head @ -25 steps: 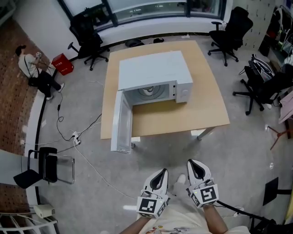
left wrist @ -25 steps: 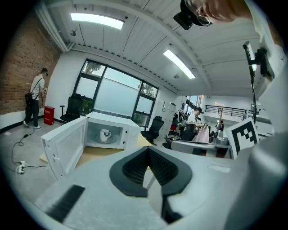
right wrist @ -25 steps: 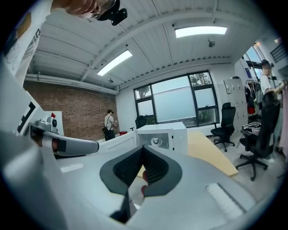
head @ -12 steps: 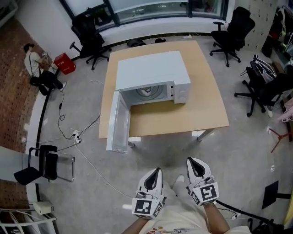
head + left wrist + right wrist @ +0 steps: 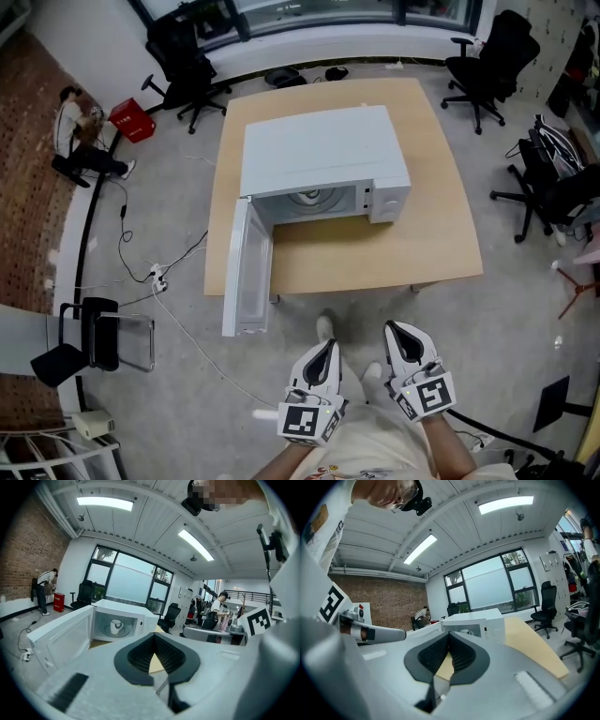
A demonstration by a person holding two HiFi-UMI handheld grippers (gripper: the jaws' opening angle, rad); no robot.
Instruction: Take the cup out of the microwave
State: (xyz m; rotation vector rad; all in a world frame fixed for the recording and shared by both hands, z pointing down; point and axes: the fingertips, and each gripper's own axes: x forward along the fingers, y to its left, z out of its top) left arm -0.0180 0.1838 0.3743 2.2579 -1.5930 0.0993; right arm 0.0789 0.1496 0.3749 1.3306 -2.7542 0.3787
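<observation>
Left gripper is sitting at bottom centre of the head view, jaws fully closed, gripping nothing. Its own view is showing the pads meeting at the tip. Right gripper is sitting just beside it on the right, jaws also together, empty. Both are pointing up-frame toward the table, well apart from it, over grey floor. White microwave is standing on the table at frame centre, its door hanging wide open to the left, past the table's front-left corner. White cup is standing upright inside the cavity on the turntable, left of centre in the left gripper view. A person is crouching at upper left beside a red crate.
</observation>
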